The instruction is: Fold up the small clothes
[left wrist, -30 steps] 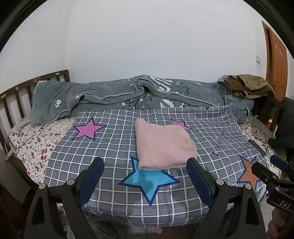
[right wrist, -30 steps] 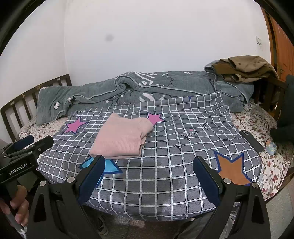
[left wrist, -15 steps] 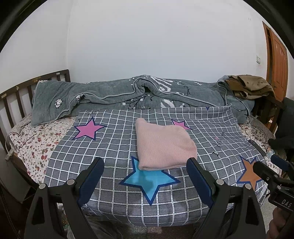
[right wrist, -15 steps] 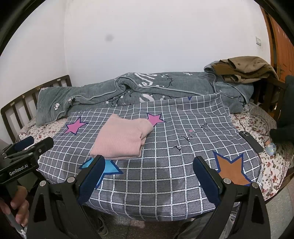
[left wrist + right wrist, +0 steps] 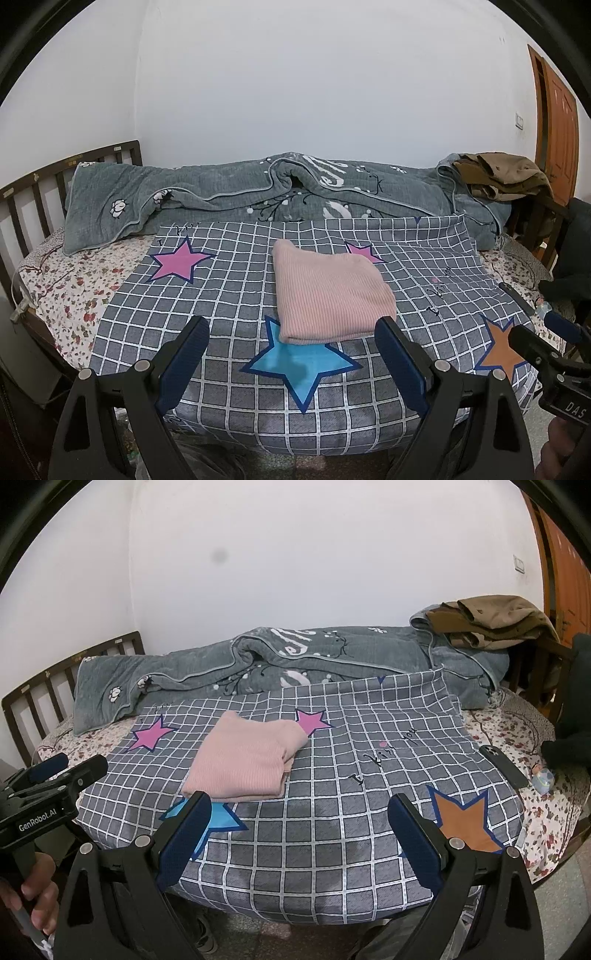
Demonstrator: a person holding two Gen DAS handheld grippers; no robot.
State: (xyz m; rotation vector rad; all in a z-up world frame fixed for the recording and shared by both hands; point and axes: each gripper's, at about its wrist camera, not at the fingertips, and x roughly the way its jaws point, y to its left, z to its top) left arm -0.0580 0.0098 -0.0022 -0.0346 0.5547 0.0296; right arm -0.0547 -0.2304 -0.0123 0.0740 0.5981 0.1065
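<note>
Folded pink garment on the checked sheet

The pink garment [image 5: 330,291] lies folded on the grey checked sheet [image 5: 229,295], overlapping a blue star [image 5: 299,365]. Left gripper [image 5: 291,363] and right gripper [image 5: 301,840] hover short of it, jaws spread apart, empty.

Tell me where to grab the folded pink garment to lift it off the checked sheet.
Take the pink garment at its near edge, where the stacked layers end thick over the blue star. Probably come in low from the bed's front with the open left gripper, one finger sliding under so all layers are pinched together.
</note>
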